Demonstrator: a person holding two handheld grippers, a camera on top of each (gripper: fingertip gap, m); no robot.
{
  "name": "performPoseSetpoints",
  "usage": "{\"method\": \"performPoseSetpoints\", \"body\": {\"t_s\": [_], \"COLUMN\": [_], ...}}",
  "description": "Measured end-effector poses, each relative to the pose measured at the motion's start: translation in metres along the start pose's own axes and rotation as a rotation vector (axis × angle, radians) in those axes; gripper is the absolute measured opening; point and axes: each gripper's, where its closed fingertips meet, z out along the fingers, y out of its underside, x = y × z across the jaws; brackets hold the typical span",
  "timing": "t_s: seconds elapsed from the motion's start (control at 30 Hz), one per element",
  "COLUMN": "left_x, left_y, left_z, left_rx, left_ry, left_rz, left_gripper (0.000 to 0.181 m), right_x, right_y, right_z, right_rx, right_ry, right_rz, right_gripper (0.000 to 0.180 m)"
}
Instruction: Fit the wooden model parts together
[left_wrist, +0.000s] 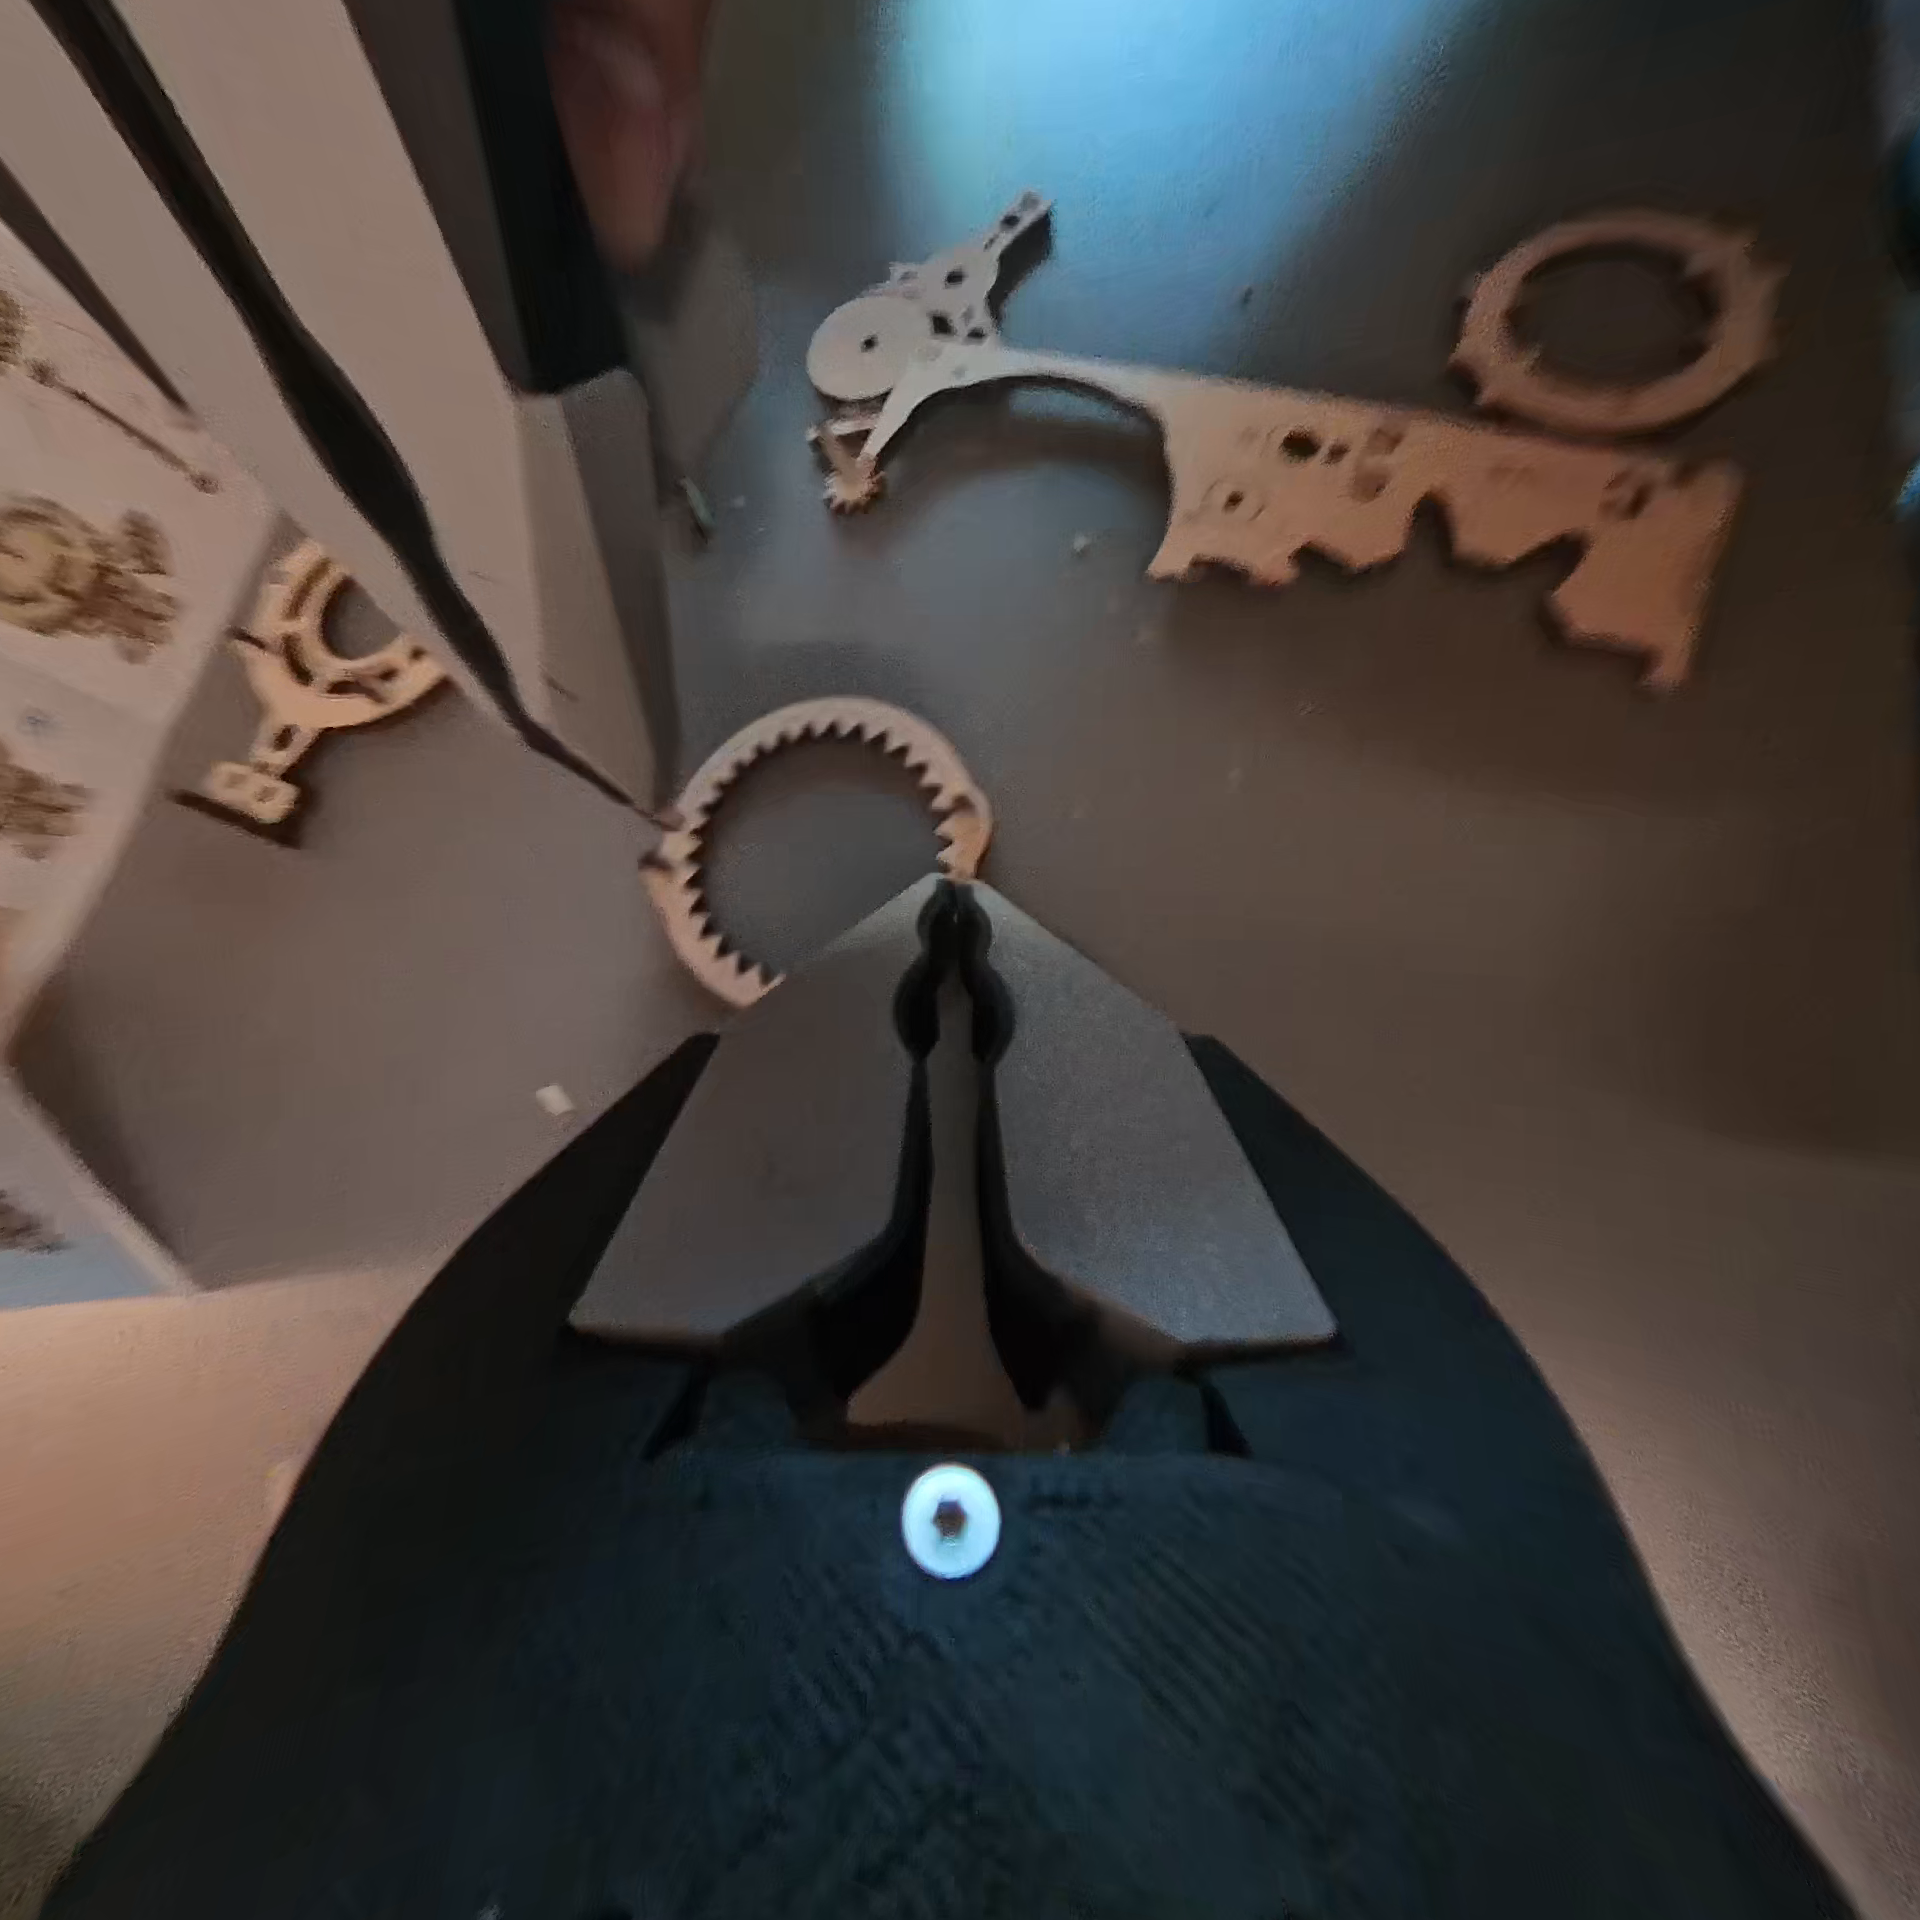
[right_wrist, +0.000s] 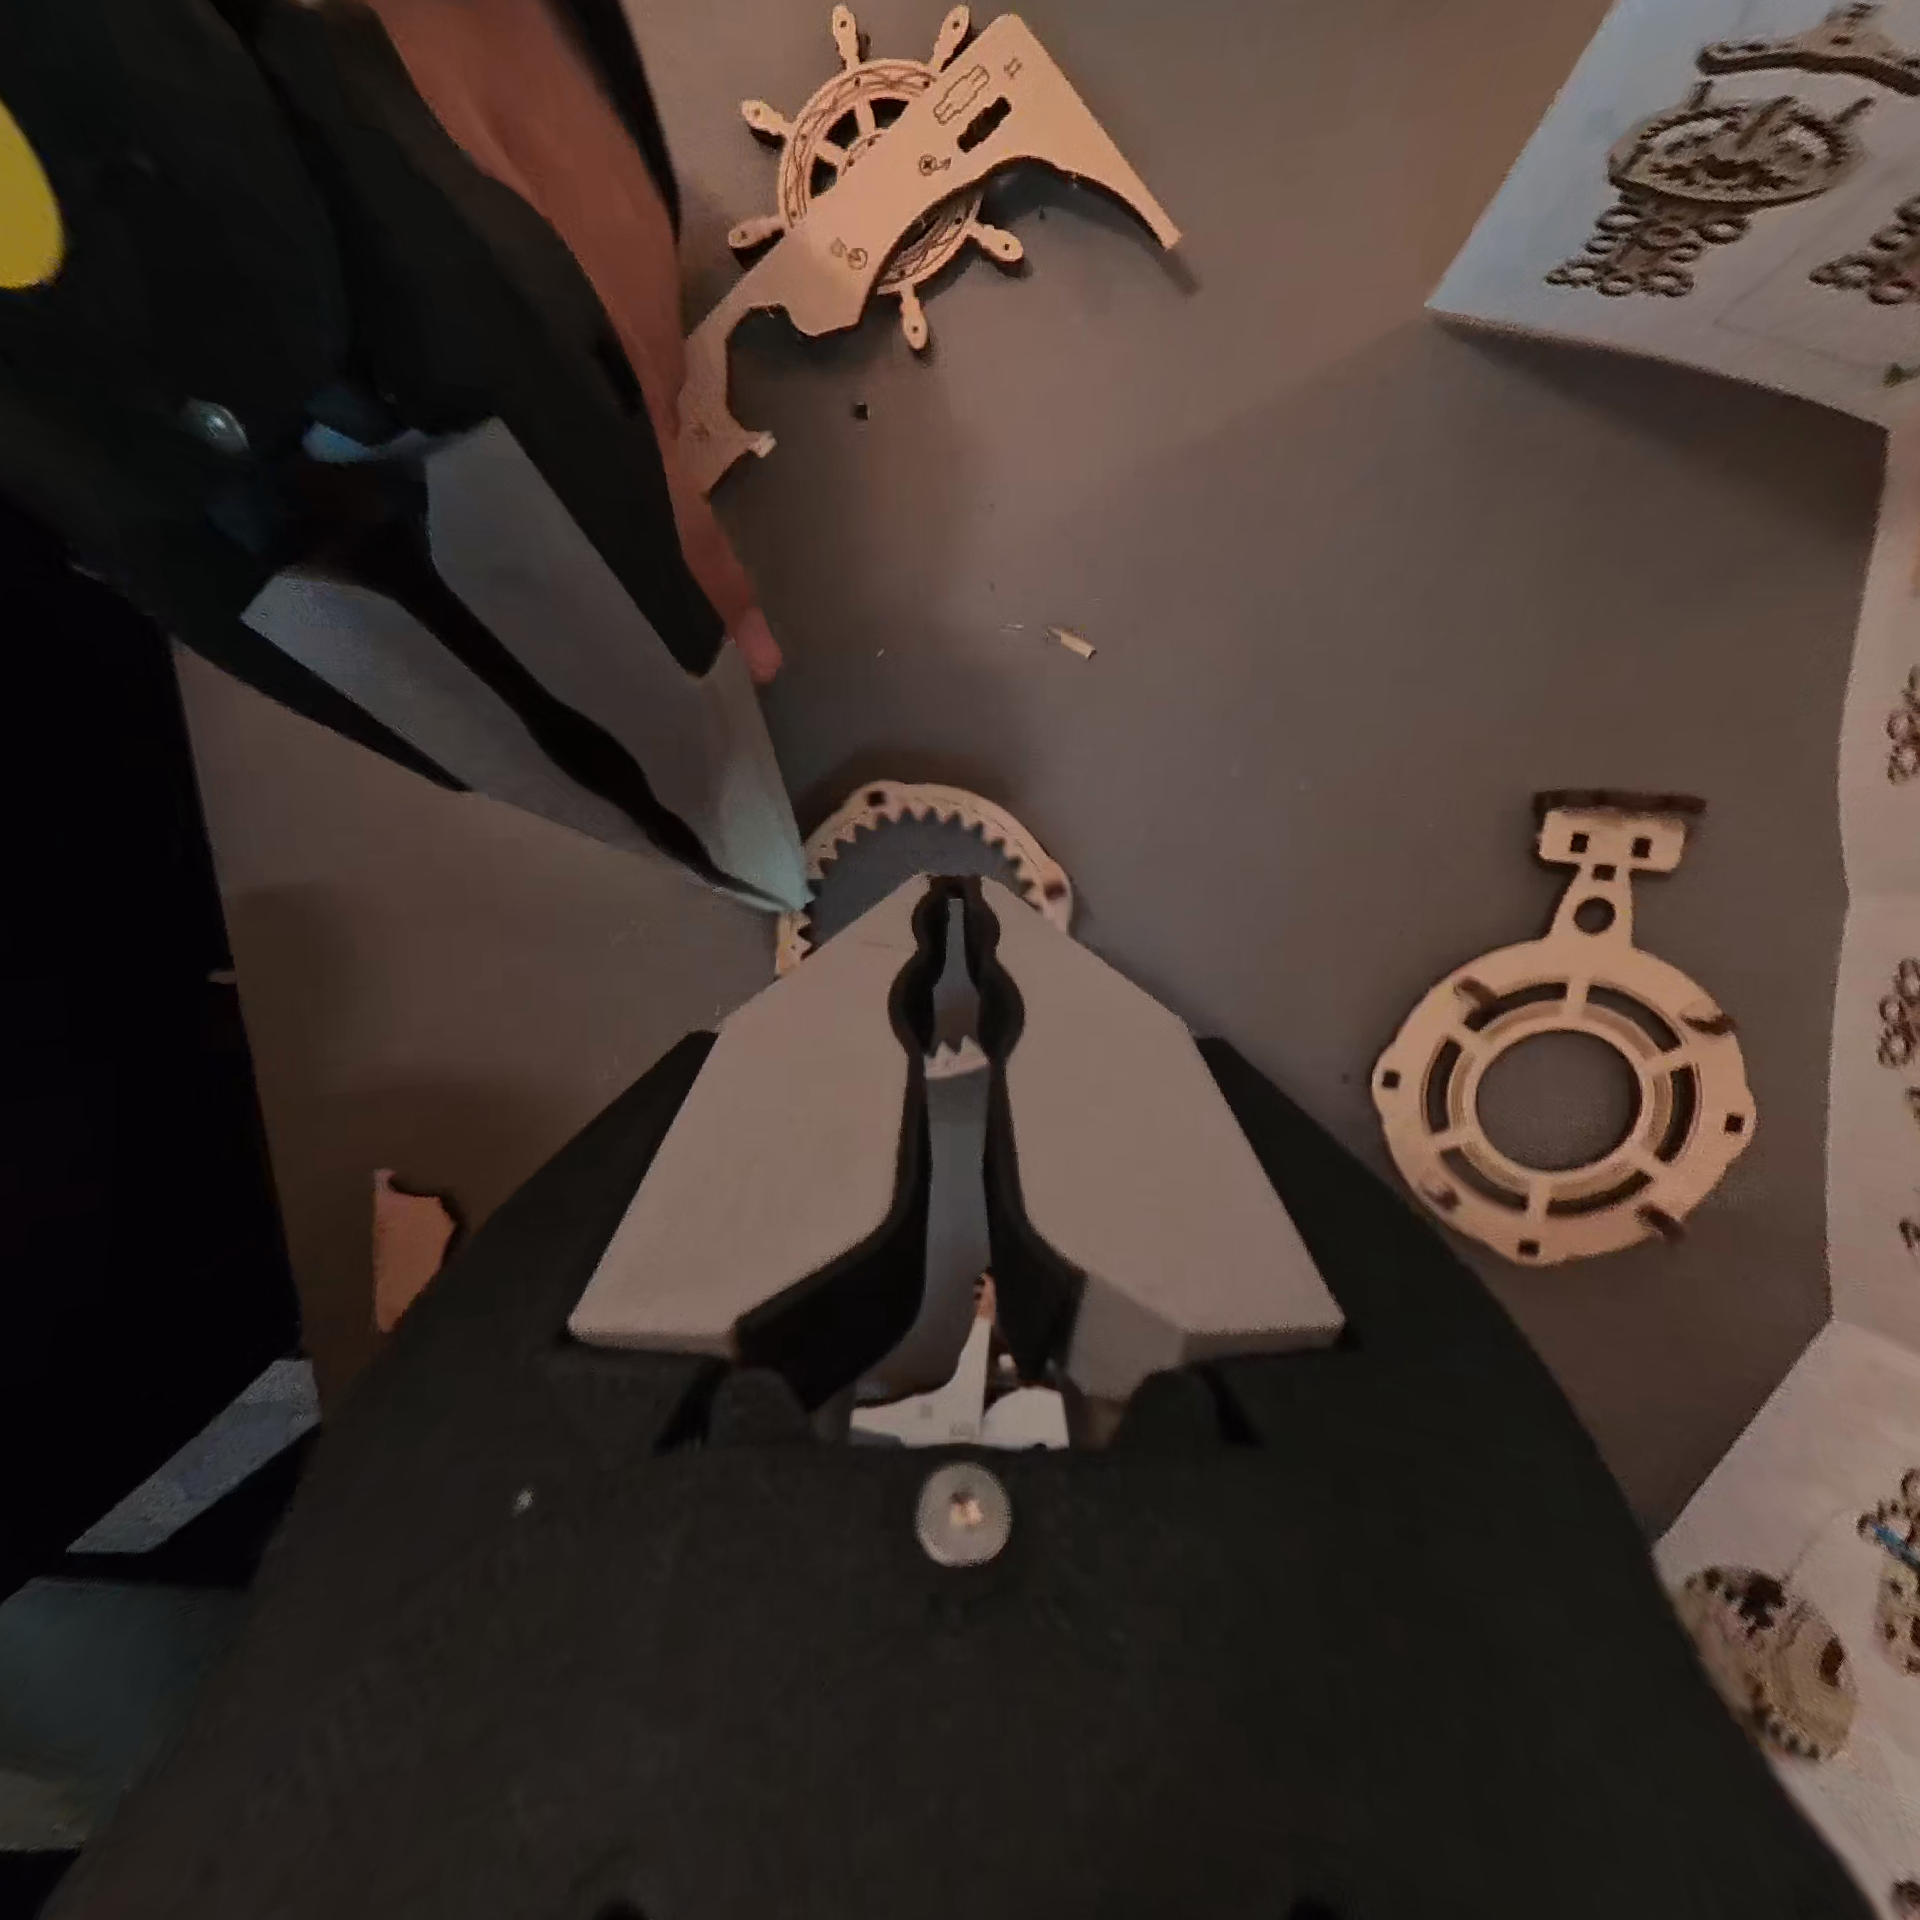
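The toothed wooden ring (right_wrist: 940, 847) lies at frame centre on the grey table (right_wrist: 1351, 623). The right gripper (right_wrist: 951, 894) is pinched closed on its near rim. The left gripper (left_wrist: 948, 896), fingers together, touches the ring's edge. A pendant-shaped round frame (right_wrist: 1564, 1091) lies lower right, a ship's wheel part (right_wrist: 883, 156) above.

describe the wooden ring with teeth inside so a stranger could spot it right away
On the grey tabletop, look between the two gripper tips, the left gripper and the right gripper. There lies a flat pale wooden ring with inward-pointing teeth. Neighbouring wooden pieces lack inner teeth.
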Motion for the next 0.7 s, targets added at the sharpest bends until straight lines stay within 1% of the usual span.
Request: {"method": "performPoseSetpoints", "body": {"t_s": [0.07, 0.1, 0.17, 0.23, 0.3, 0.37, 0.4, 0.43, 0.47, 0.53, 0.57, 0.6, 0.63, 0.67, 0.7], "left_x": [0.013, 0.014, 0.001, -0.017, -0.026, -0.024, -0.022, -0.018, -0.016, -0.017, -0.011, 0.007, 0.03, 0.038, 0.03], "left_y": [-0.015, -0.021, -0.023, -0.015, -0.004, 0.01, 0.011, 0.01, 0.011, 0.01, 0.006, -0.004, -0.019, -0.029, -0.031], "left_z": [0.0, -0.003, -0.014, -0.023, -0.02, -0.01, -0.006, -0.004, -0.003, -0.002, 0.001, 0.003, 0.004, 0.004, 0.003], "left_rx": [0.055, 0.077, 0.075, 0.034, -0.015, -0.098, -0.108, -0.116, -0.137, -0.191, -0.19, -0.147, -0.075, -0.023, -0.014], "left_ry": [0.042, 0.033, -0.037, -0.077, -0.067, -0.001, 0.028, 0.06, 0.07, 0.033, 0.027, 0.094, 0.196, 0.217, 0.148], "left_rz": [-0.074, -0.063, 0.013, 0.108, 0.23, 0.287, 0.278, 0.258, 0.219, 0.059, -0.051, -0.157, -0.234, -0.279, -0.283], "left_gripper": [0.002, 0.003, 0.007, 0.013, 0.018, 0.02, 0.007, 0.0, 0.0, 0.0, 0.004, 0.007, 0.011, 0.015, 0.018], "right_x": [-0.003, -0.006, -0.014, -0.022, -0.029, -0.034, -0.036, -0.037, -0.038, -0.038, -0.036, -0.033, -0.028, -0.024, -0.02], "right_y": [0.003, 0.004, 0.009, 0.015, 0.023, 0.032, 0.037, 0.041, 0.046, 0.055, 0.057, 0.059, 0.06, 0.061, 0.061], "right_z": [-0.011, -0.016, -0.026, -0.033, -0.036, -0.036, -0.036, -0.035, -0.035, -0.033, -0.032, -0.029, -0.026, -0.022, -0.018], "right_rx": [0.031, 0.051, 0.1, 0.146, 0.188, 0.213, 0.22, 0.225, 0.228, 0.228, 0.229, 0.228, 0.219, 0.208, 0.2], "right_ry": [0.022, 0.031, 0.034, 0.035, 0.025, 0.014, 0.014, 0.011, 0.004, -0.002, 0.001, 0.014, 0.031, 0.045, 0.059], "right_rz": [0.011, 0.018, 0.036, 0.064, 0.1, 0.139, 0.158, 0.177, 0.195, 0.23, 0.24, 0.248, 0.255, 0.256, 0.256], "right_gripper": [0.0, 0.0, 0.0, 0.0, 0.0, 0.0, 0.0, 0.0, 0.0, 0.0, 0.0, 0.0, 0.0, 0.0, 0.0]}}
